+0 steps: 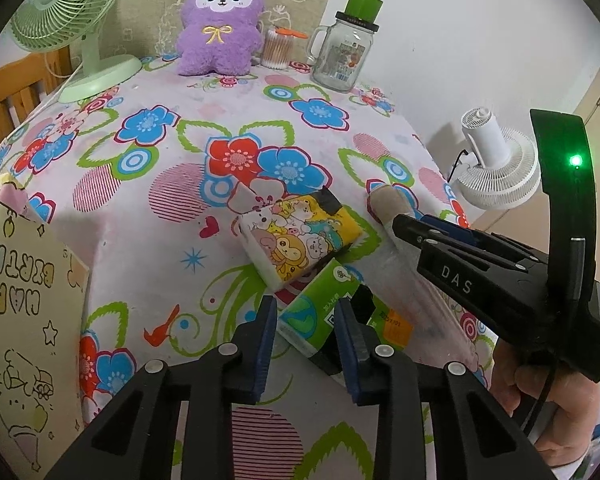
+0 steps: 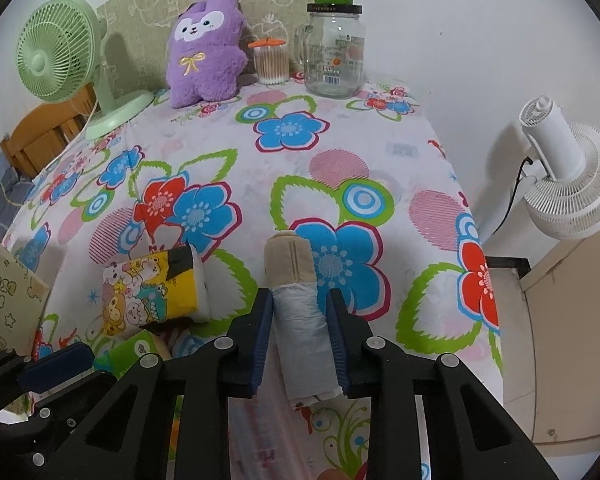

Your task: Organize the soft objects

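Right gripper (image 2: 298, 312) straddles the rolled beige-and-white cloth bundle (image 2: 300, 320) on the flowered tablecloth (image 2: 340, 140), jaws spread and seemingly not yet pinching. Left gripper (image 1: 306, 320) hangs open over the green tissue pack (image 1: 320, 312), beside the cartoon tissue pack (image 1: 300, 236). Everything looks light and squashy; grip mid-body.

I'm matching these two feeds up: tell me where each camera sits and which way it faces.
Left wrist: on the left gripper, facing the far wall over the green tissue pack; its fingers, the right gripper and the right hand show.
Right wrist: on the right gripper, facing alike, its fingers astride the wrapped roll; the left gripper shows.
Shared: cartoon tissue pack, purple plush.
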A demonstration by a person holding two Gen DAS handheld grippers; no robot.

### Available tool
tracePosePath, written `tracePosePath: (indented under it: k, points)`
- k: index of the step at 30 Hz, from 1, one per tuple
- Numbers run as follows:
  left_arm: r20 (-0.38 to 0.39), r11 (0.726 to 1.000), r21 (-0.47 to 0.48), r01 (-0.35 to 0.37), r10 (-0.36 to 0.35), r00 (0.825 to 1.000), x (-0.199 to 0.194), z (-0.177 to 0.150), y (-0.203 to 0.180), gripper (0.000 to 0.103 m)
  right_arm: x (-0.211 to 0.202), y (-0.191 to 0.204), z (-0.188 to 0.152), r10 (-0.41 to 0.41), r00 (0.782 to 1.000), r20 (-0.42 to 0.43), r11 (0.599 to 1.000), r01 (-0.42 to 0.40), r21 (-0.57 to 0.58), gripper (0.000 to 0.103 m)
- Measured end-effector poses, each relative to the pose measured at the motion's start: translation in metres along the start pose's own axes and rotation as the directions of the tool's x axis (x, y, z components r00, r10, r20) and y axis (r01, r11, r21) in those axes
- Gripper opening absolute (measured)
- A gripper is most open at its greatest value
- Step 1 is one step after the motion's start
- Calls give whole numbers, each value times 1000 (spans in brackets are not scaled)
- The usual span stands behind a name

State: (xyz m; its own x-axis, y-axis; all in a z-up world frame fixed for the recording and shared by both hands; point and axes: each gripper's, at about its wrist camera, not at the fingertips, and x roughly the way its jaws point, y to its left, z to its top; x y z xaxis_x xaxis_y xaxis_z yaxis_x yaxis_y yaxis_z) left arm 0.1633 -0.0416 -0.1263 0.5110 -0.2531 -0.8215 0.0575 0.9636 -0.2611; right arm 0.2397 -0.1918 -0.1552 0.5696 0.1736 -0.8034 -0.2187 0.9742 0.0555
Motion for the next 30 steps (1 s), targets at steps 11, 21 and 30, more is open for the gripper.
tracePosePath:
  k: [11,21,30]
  points:
    - [-54,998,-58,-27,23,998,15,-9,7,90,7,-4,0,-6,1000,-6,1000,6,10,30]
    - [-48,996,-8,-85,84,995,26,-14,-9,103,11,-6,1,-19,1000,-3,1000,19,11,31]
    - [-13,991,-45,-124,123,992,30,-11,-11,103,14,-9,2,-19,1000,-3,1000,19,16,34]
